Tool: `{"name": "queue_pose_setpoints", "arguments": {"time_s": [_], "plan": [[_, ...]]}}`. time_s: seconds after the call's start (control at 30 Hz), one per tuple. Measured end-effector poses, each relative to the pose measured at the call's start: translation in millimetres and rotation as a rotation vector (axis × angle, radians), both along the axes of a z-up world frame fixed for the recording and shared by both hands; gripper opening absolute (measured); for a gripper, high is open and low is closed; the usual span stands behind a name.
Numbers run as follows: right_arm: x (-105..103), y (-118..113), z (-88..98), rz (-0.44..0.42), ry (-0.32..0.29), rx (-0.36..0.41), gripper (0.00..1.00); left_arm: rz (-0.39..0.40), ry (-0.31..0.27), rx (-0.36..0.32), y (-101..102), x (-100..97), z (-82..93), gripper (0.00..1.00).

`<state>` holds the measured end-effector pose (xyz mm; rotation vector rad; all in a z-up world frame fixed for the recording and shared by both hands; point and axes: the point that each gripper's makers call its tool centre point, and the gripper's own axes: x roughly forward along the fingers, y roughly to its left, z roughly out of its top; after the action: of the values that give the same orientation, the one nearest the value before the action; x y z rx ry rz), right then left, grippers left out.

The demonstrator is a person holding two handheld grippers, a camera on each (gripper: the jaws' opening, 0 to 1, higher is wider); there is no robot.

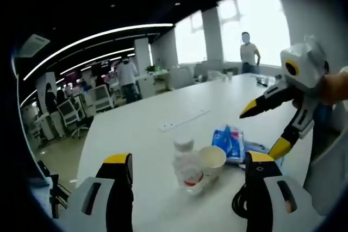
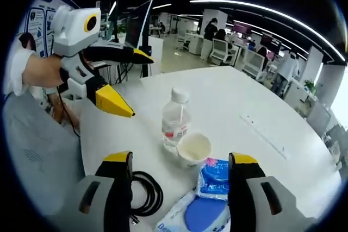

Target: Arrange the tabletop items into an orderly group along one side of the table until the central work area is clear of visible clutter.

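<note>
Clear plastic water bottle (image 2: 175, 119) beside white paper cup (image 2: 194, 150), likely light, tippy; grip mid-body. Both tongs (image 1: 185, 175) (image 2: 180, 173) gape, empty, over white counter (image 2: 228, 96).

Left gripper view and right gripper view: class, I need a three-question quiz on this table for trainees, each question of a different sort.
1. True or false: the bottle has its cap on.
2. What touches the bottle? A) paper cup B) black cable C) power strip
3. Fill in: both the left claw and the right claw are ____.

Key: 1 true; 2 A; 3 open.
</note>
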<state>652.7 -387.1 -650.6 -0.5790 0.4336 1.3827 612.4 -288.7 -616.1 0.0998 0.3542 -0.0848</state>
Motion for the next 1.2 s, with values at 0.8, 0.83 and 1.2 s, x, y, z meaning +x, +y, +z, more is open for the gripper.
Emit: {"name": "queue_pose_setpoints", "arguments": {"time_s": [0.8, 0.83, 1.2], "plan": [[22, -37, 12.2, -0.024, -0.022, 0.019, 0.68, 0.027, 0.000, -0.004, -6, -17.9, 8.0, 0.75], [23, -39, 11.5, -0.019, -0.010, 0.023, 0.68, 0.037, 0.006, -0.004, -7, -17.9, 6.6, 0.75], [51, -71, 12.6, 0.024, 0.018, 0.033, 0.68, 0.099, 0.024, -0.018, -40, 2.0, 4.2, 0.74]]}}
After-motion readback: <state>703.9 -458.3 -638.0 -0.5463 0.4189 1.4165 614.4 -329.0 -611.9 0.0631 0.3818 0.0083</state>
